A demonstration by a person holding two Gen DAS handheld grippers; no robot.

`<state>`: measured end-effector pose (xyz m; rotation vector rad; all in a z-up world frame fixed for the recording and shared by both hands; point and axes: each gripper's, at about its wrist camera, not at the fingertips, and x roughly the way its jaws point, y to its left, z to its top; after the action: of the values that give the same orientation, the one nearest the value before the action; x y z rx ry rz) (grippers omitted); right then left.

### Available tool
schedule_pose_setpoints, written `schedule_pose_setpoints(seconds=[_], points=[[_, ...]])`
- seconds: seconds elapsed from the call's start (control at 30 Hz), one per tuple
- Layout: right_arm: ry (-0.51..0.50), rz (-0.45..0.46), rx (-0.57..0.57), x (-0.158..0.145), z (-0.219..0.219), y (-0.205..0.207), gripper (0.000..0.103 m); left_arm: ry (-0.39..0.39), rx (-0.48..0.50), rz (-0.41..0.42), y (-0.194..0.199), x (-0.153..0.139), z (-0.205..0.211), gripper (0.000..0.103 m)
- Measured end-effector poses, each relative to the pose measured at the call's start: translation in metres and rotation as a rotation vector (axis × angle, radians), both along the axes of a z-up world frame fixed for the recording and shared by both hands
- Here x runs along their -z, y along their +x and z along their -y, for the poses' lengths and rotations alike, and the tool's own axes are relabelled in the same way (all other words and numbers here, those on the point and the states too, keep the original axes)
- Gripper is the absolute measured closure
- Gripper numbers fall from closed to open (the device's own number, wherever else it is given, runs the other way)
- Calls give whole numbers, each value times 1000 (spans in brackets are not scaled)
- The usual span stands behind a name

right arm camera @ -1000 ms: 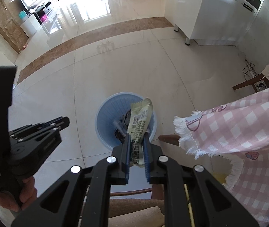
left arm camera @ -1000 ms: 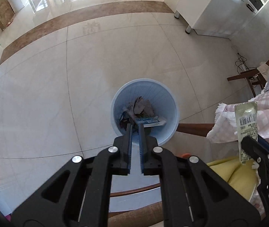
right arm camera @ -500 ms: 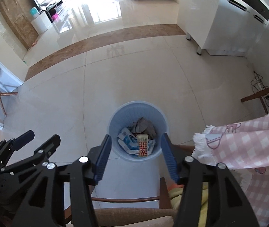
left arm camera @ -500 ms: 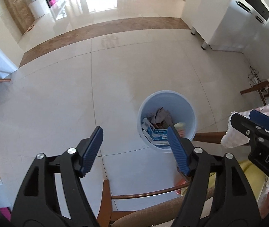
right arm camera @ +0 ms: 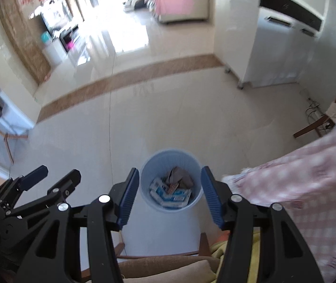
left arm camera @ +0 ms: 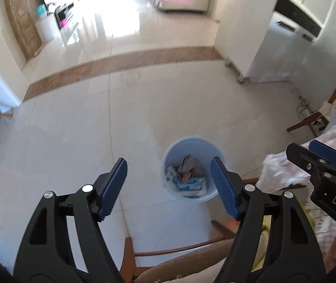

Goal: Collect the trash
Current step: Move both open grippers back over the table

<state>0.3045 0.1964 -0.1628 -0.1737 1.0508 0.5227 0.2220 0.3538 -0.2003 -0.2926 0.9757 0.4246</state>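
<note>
Wrapper dropped (below right claw)

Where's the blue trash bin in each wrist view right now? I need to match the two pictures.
Left wrist: the blue trash bin sits right of centre on the floor, just left of the open left hand-held gripper's right finger.
Right wrist: centred, low, framed between the open right hand-held gripper's fingers.
Shared landmark: the pink checked tablecloth, right of the bin in both.
</note>
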Motion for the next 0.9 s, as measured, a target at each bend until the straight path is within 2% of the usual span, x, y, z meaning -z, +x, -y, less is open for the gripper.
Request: schedule_pose_setpoints(seconds=[0.27,0.4,0.7,0.9], points=[[71,182,157,-78,85,-15,43,30,140,158,10,-62,66,27],[77,248,246,-103,132,-24,41,33,223,227,15,-90,108,25],[77,370,466,-147,255,-50,38,40,425,337,20,-137,210,22],[39,450,646,-157,341,-72,36,39,582,389,20,-158,288,21]])
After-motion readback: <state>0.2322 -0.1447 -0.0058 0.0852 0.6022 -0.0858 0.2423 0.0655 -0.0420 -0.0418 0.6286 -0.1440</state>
